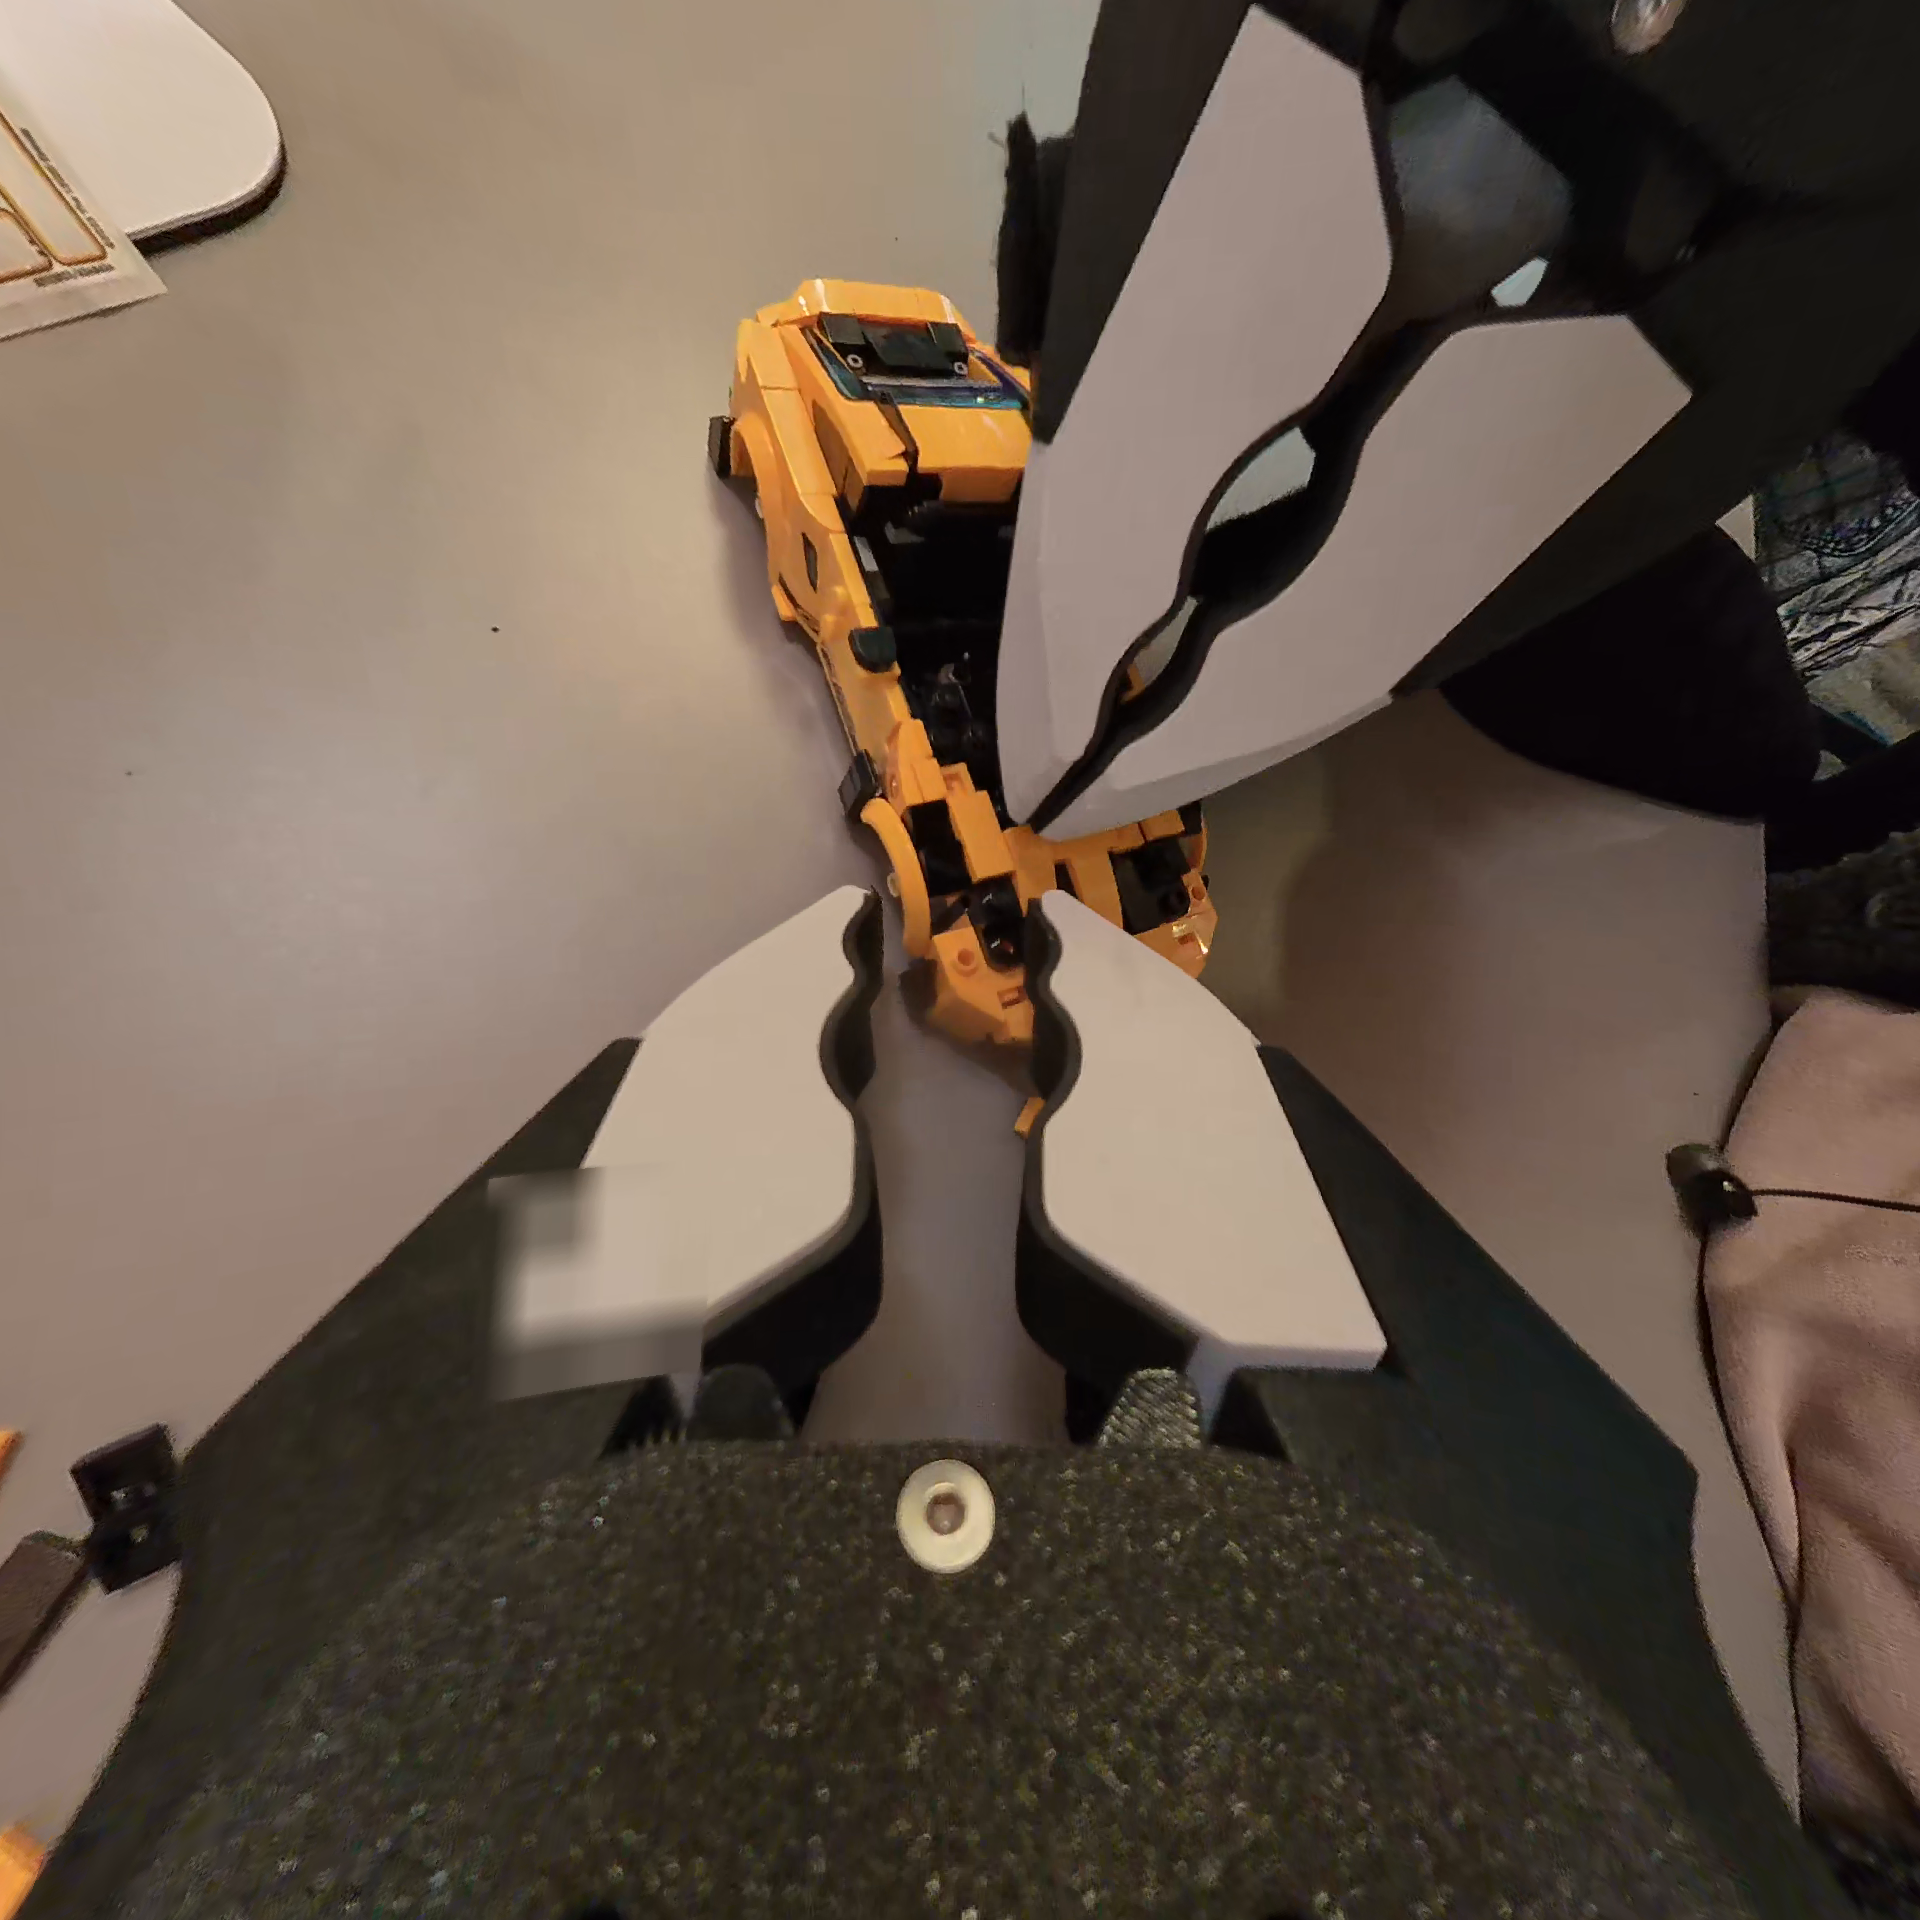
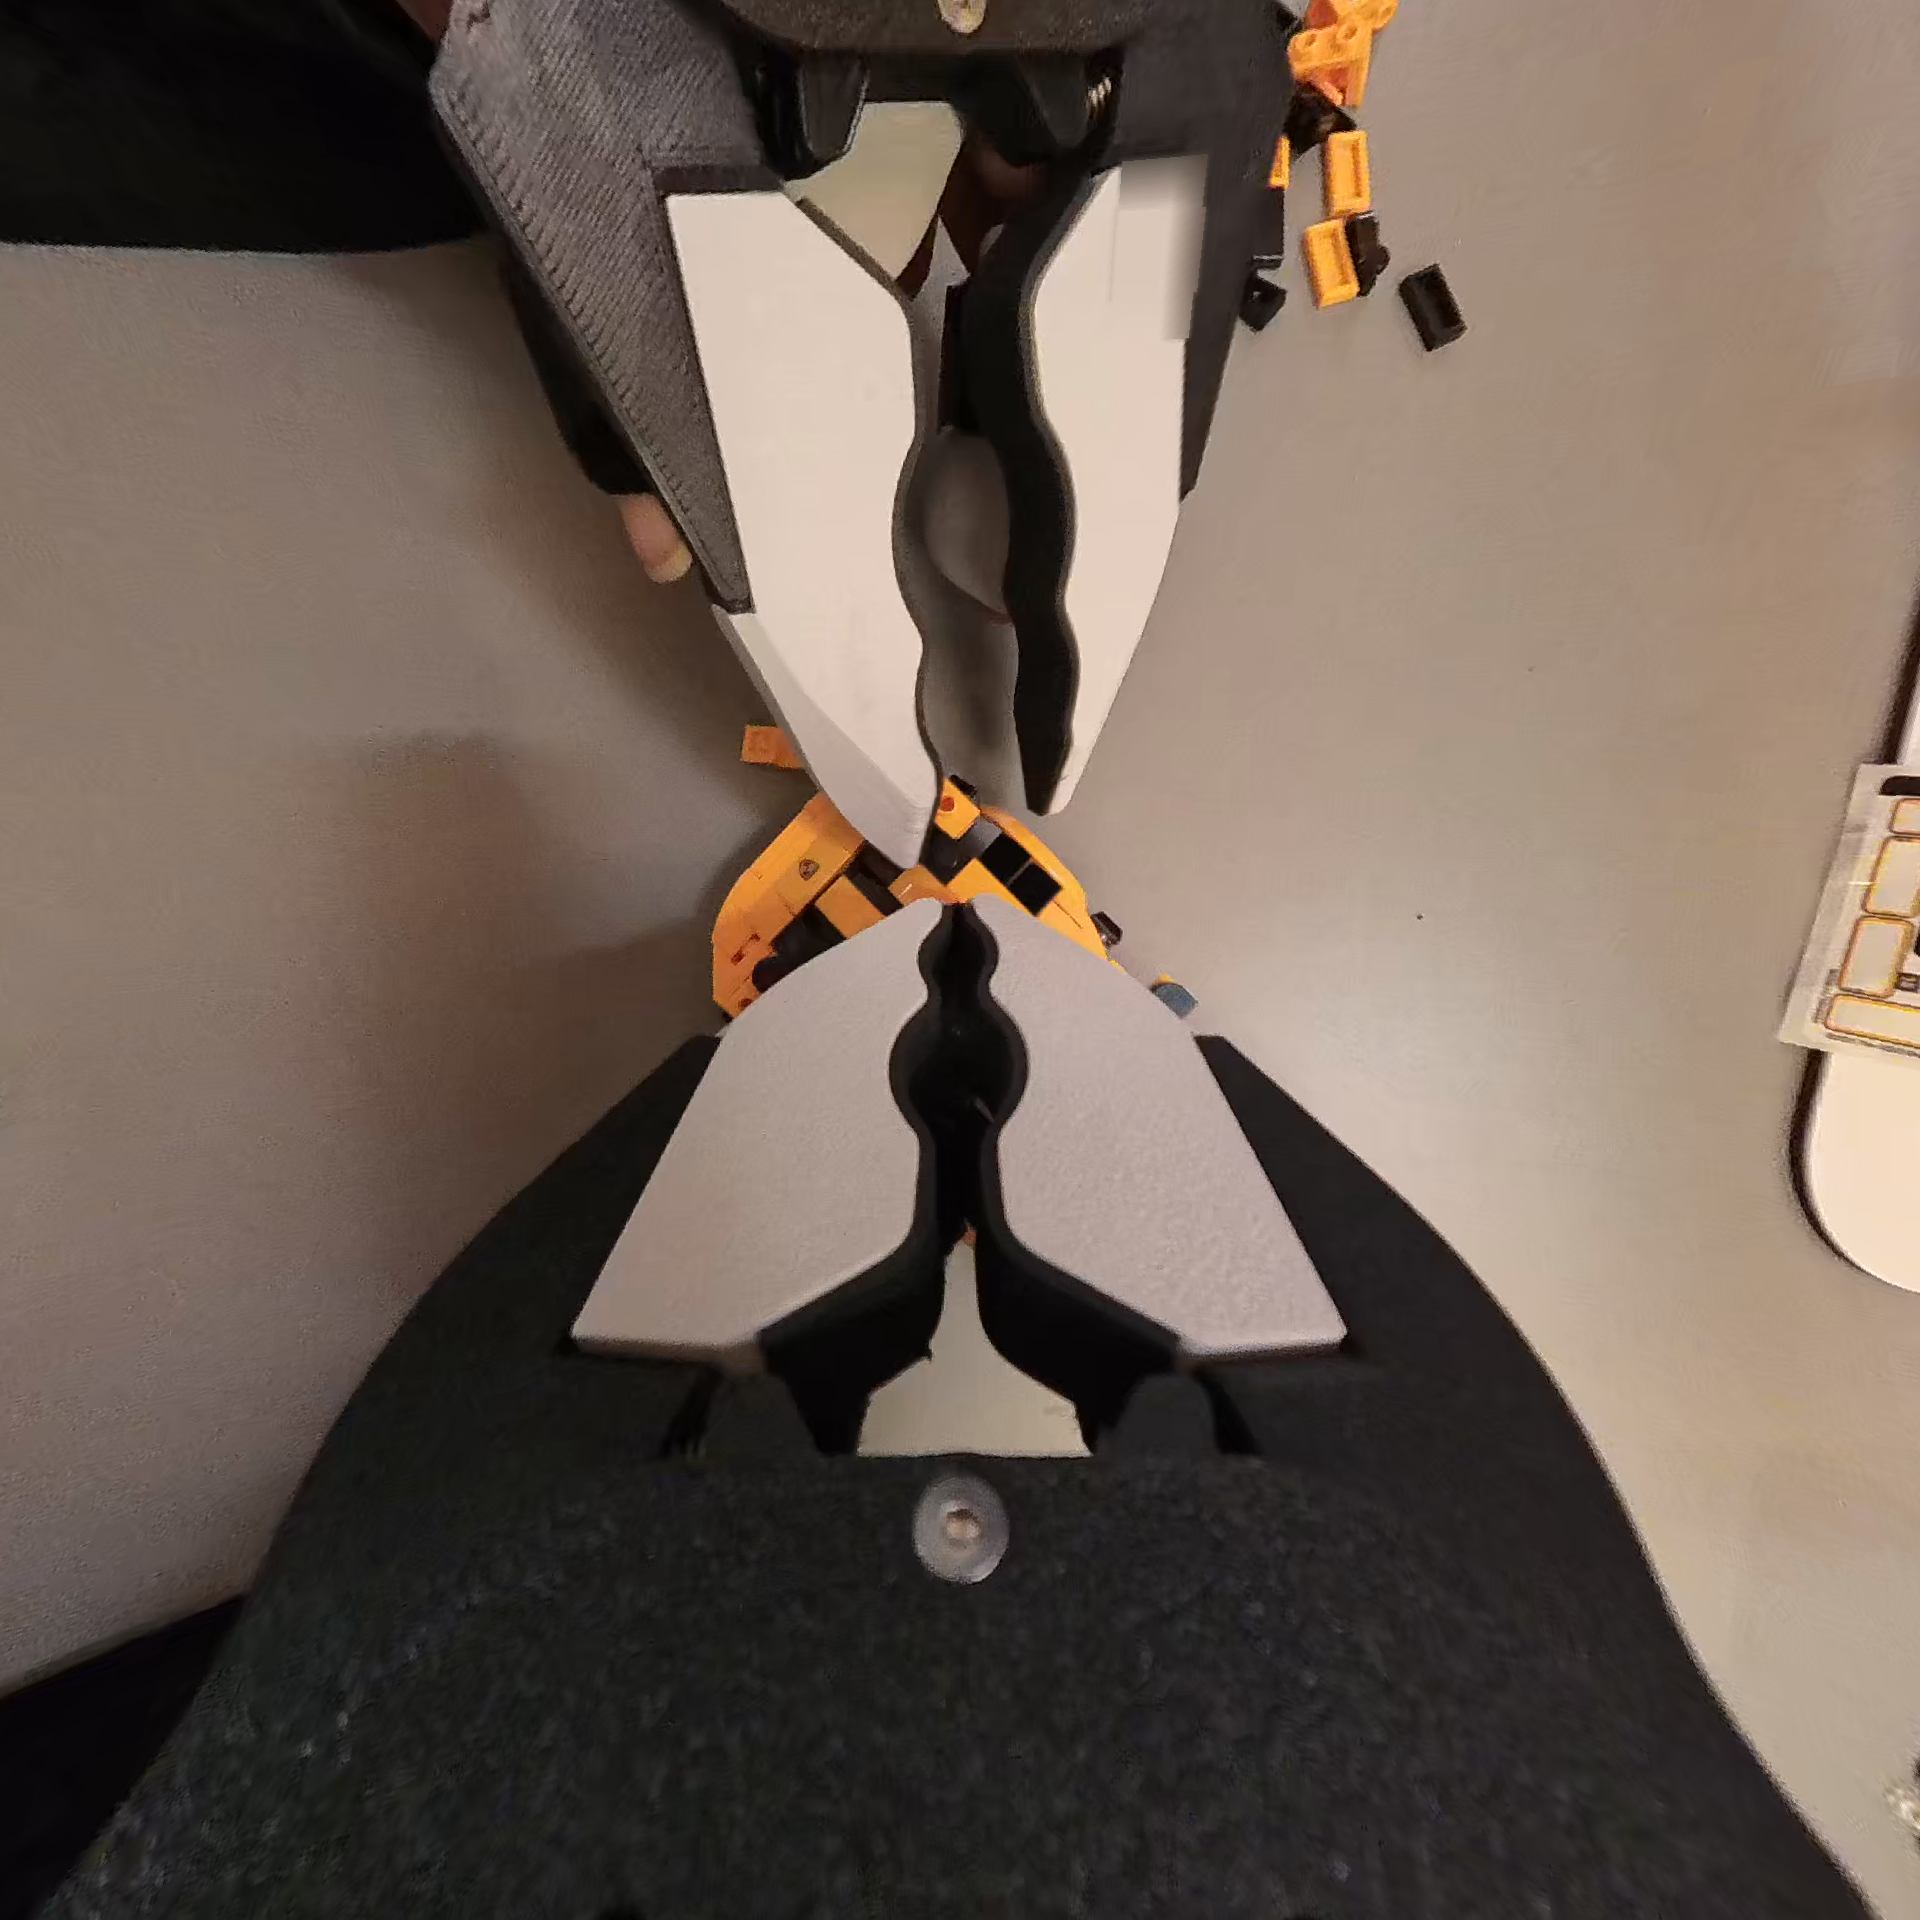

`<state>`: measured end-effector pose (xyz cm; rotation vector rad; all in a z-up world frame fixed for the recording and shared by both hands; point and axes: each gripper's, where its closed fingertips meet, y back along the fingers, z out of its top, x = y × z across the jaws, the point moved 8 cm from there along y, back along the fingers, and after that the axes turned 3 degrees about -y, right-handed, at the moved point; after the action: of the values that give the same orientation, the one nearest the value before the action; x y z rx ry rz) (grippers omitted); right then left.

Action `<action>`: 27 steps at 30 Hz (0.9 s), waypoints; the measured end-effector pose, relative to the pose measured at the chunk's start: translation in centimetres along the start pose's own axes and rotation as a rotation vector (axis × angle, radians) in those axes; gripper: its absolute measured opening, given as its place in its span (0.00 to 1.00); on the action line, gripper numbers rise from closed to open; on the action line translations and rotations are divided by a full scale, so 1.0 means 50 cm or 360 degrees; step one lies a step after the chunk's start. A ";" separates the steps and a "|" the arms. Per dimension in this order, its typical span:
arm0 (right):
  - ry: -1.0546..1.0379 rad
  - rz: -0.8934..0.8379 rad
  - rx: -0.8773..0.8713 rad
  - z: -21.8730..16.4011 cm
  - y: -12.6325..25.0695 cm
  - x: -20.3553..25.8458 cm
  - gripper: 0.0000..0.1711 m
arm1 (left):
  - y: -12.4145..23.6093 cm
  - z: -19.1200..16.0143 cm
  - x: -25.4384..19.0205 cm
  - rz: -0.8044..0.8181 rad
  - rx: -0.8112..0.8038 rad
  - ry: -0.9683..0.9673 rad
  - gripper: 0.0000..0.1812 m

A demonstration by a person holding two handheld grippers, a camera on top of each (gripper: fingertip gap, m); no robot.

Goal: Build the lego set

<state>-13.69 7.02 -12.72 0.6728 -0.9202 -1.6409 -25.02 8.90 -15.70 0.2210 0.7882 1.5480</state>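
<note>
An orange and black lego car point(image 1: 810, 499) lies on the grey table point(image 1: 364, 675), nose toward my left gripper. My left gripper point(image 1: 956, 904) is closed around the car's front left corner, one finger on each side of it. It enters the right wrist view point(image 2: 982, 821) from the top. My right gripper point(image 2: 951, 912) is shut, tips together, and presses down on the car point(image 2: 790, 883) just behind the nose. It comes in from the upper right of the left wrist view point(image 1: 1029, 821). I see nothing between its tips. Its fingers hide the car's right side.
A sticker sheet point(image 1: 62, 208) and a white flat object point(image 1: 156, 114) lie at the far left. Loose orange and black pieces point(image 2: 1340, 208) lie behind the left gripper. A small orange piece point(image 1: 1029, 1117) lies by the car's nose. Pink cloth point(image 1: 1849, 1351) and a cable point(image 1: 1714, 1195) border the right. My left and right fingertips are right by each other.
</note>
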 end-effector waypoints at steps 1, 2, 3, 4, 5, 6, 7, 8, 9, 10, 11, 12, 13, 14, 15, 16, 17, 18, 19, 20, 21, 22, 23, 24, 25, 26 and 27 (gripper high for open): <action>0.0001 0.0002 0.0010 0.000 -0.002 0.000 0.00 | 0.000 0.000 0.001 0.0003 -0.0002 0.0002 0.14; 0.0002 0.0000 0.0019 0.000 -0.004 0.000 0.00 | 0.001 0.000 0.002 0.0005 -0.0006 0.0005 0.14; 0.0002 -0.0008 0.0030 0.000 -0.006 -0.001 0.00 | 0.000 -0.001 0.002 0.0004 -0.0010 0.0009 0.14; 0.0006 -0.0015 0.0039 0.000 -0.007 -0.002 0.00 | 0.000 -0.001 0.002 -0.0001 -0.0016 0.0015 0.14; 0.0009 -0.0014 0.0047 0.000 -0.007 -0.002 0.00 | -0.001 -0.002 0.002 -0.0009 -0.0022 0.0021 0.14; 0.0010 -0.0014 0.0056 0.001 -0.008 -0.002 0.00 | -0.002 -0.002 0.003 -0.0016 -0.0025 0.0029 0.14; 0.0013 -0.0015 0.0065 0.002 -0.008 -0.002 0.00 | -0.002 -0.003 0.003 -0.0020 -0.0027 0.0036 0.14; 0.0022 -0.0020 0.0074 0.002 -0.008 -0.001 0.00 | -0.002 -0.003 0.003 -0.0024 -0.0031 0.0041 0.14; 0.0028 -0.0025 0.0087 0.002 -0.009 -0.001 0.00 | -0.002 -0.002 0.003 -0.0029 -0.0041 0.0045 0.14; 0.0035 -0.0030 0.0092 0.002 -0.009 0.000 0.00 | -0.001 -0.002 0.004 -0.0027 -0.0043 0.0048 0.14; 0.0042 -0.0037 0.0094 0.002 -0.009 0.001 0.00 | -0.001 -0.002 0.003 -0.0027 -0.0044 0.0046 0.14; 0.0045 -0.0045 0.0096 0.002 -0.009 0.001 0.00 | -0.002 -0.002 0.003 -0.0027 -0.0043 0.0044 0.14; 0.0049 -0.0055 0.0098 0.002 -0.009 0.002 0.00 | -0.002 -0.002 0.002 -0.0026 -0.0043 0.0041 0.14; 0.0048 -0.0064 0.0102 0.002 -0.010 0.003 0.00 | -0.002 -0.002 0.002 -0.0025 -0.0042 0.0038 0.14; 0.0049 -0.0071 0.0110 0.003 -0.010 0.004 0.00 | -0.002 -0.002 0.002 -0.0024 -0.0041 0.0039 0.14; 0.0056 -0.0078 0.0122 0.004 -0.010 0.005 0.00 | -0.002 -0.002 0.002 -0.0024 -0.0041 0.0039 0.14; 0.0067 -0.0085 0.0142 0.005 -0.011 0.006 0.00 | -0.002 -0.002 0.002 -0.0025 -0.0042 0.0041 0.14; 0.0084 -0.0093 0.0166 0.007 -0.011 0.006 0.00 | -0.002 -0.002 0.001 -0.0024 -0.0040 0.0042 0.13; 0.0102 -0.0098 0.0190 0.009 -0.012 0.007 0.00 | -0.002 -0.002 0.001 -0.0021 -0.0040 0.0040 0.13; 0.0112 -0.0097 0.0210 0.011 -0.012 0.008 0.00 | -0.002 -0.002 0.000 -0.0019 -0.0039 0.0035 0.13; 0.0123 -0.0097 0.0225 0.012 -0.013 0.008 0.00 | -0.002 -0.002 0.000 -0.0015 -0.0038 0.0034 0.13; 0.0131 -0.0098 0.0240 0.013 -0.013 0.008 0.00 | -0.002 -0.002 -0.001 -0.0012 -0.0036 0.0032 0.13; 0.0136 -0.0087 0.0247 0.014 -0.015 0.010 0.00 | -0.003 -0.004 -0.001 -0.0004 -0.0027 0.0028 0.12; 0.0124 0.0001 0.0232 0.015 -0.023 0.019 0.00 | -0.005 -0.006 -0.003 -0.0003 -0.0007 0.0014 0.13; 0.0120 0.0047 0.0244 0.015 -0.035 0.029 0.00 | -0.005 -0.012 -0.007 -0.0036 0.0055 -0.0008 0.12; 0.0159 -0.0011 0.0257 0.018 -0.036 0.031 0.00 | -0.004 -0.012 -0.005 -0.0008 0.0044 -0.0014 0.12; 0.0184 -0.0117 0.0279 0.017 -0.035 0.029 0.00 | -0.002 -0.010 -0.003 0.0015 0.0001 -0.0013 0.12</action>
<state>-15.66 6.03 -13.68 0.9219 -0.9723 -1.5795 -25.22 8.57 -16.07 0.2320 0.7819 1.5551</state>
